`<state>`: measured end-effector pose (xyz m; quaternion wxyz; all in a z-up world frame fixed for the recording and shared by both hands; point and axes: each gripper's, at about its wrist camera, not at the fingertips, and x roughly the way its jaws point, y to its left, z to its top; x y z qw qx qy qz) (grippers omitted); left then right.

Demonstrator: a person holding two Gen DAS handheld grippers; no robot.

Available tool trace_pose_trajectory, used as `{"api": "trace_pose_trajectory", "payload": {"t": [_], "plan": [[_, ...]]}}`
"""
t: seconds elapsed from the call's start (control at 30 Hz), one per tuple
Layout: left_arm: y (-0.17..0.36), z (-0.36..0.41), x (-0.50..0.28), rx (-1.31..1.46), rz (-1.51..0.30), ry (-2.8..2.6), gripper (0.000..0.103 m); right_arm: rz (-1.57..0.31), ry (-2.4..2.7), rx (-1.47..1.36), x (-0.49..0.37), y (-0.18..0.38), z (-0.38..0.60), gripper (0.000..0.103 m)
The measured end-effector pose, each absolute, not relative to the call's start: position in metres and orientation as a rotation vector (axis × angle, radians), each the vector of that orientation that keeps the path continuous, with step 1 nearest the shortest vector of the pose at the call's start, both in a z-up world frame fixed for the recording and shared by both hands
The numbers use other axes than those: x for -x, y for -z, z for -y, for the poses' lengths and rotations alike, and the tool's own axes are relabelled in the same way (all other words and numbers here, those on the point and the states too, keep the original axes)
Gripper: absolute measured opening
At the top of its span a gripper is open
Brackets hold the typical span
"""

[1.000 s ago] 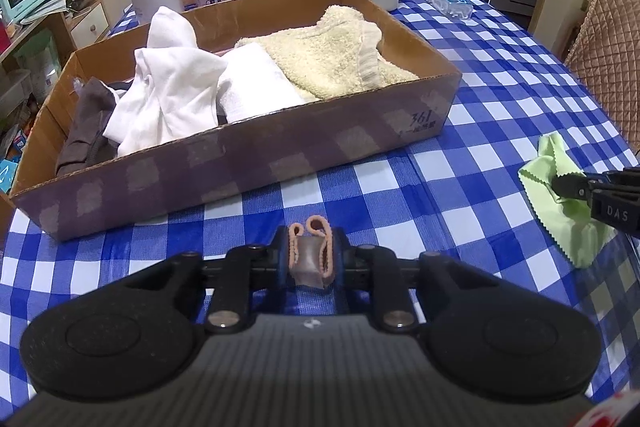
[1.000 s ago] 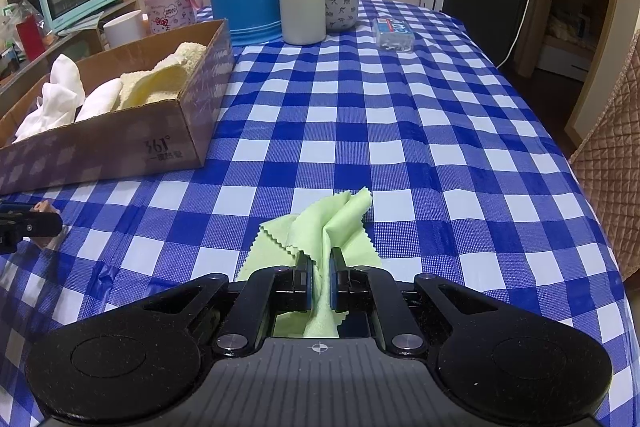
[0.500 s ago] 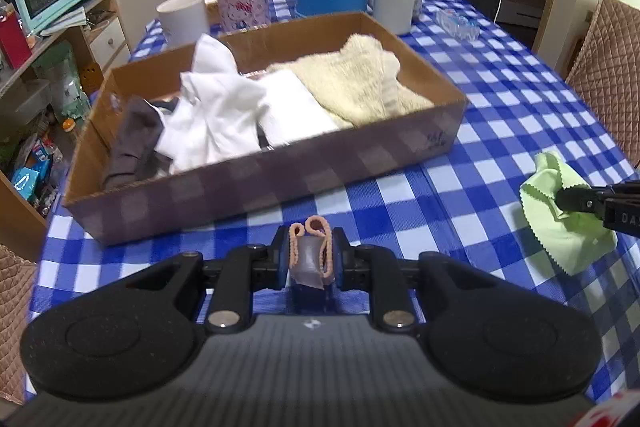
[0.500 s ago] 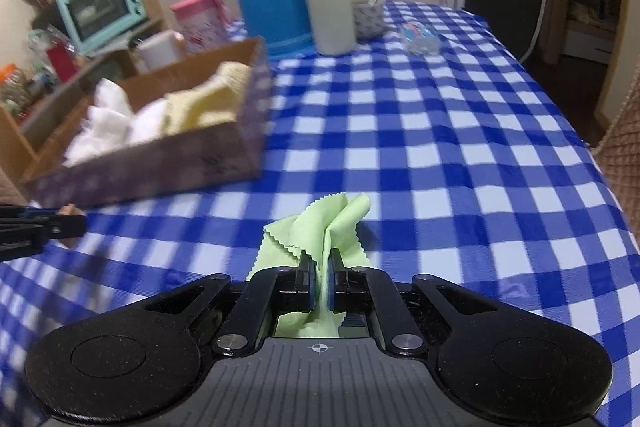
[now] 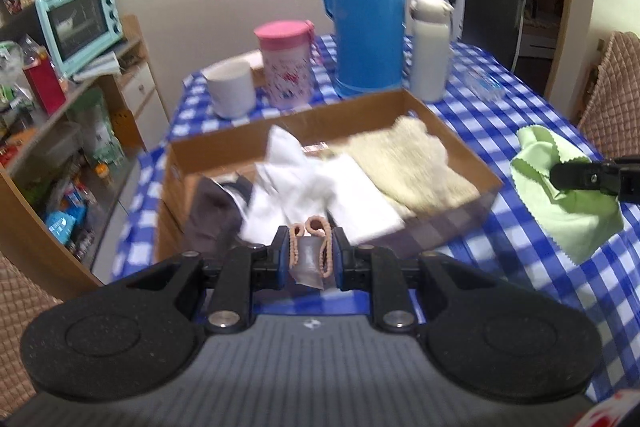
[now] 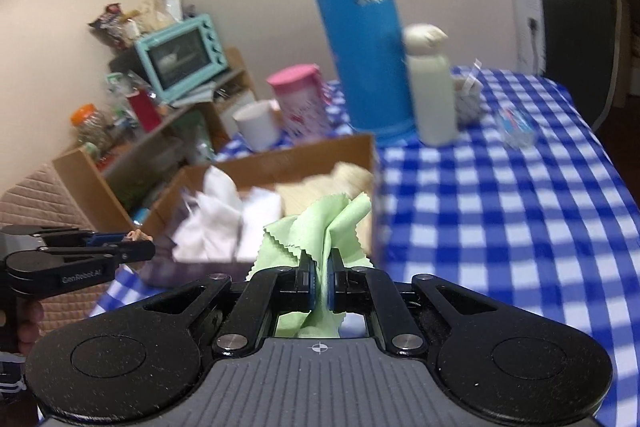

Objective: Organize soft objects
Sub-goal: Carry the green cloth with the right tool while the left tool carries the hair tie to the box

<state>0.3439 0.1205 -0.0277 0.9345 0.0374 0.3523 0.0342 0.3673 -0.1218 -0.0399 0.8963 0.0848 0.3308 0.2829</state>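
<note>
Gripping a crumpled light-green microfibre cloth (image 6: 320,227), your right tongs (image 6: 319,277) are clamped on it, and it hangs clear of the blue-and-white checked bench (image 6: 500,211). Your left tongs (image 5: 310,259) pinch a small grey fabric piece with pink trim (image 5: 310,255) above the near wall of the open brown cardboard box (image 5: 448,223). Inside lie a cream terry towel (image 5: 408,163), white cloths (image 5: 296,179) and a dark grey garment (image 5: 212,215). Behind stands a tall blue thermos (image 5: 366,3).
</note>
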Motion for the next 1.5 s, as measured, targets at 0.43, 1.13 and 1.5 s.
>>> {"api": "trace_pose_trajectory", "payload": {"t": [0.43, 1.13, 1.5], "plan": [[0.016, -0.166, -0.405, -0.068, -0.692, -0.114, 0.019, -0.607, -0.695, -0.179, -0.434, 0.01, 0.052, 0.006], [0.054, -0.203, -0.498, -0.035, -0.768, -0.056, 0.019, -0.752, -0.667, -0.198, -0.526, 0.052, -0.032, 0.006], [0.085, -0.212, -0.53, -0.002, -0.842, -0.036, 0.029, -0.812, -0.633, -0.156, -0.55, 0.076, -0.056, 0.006]]}}
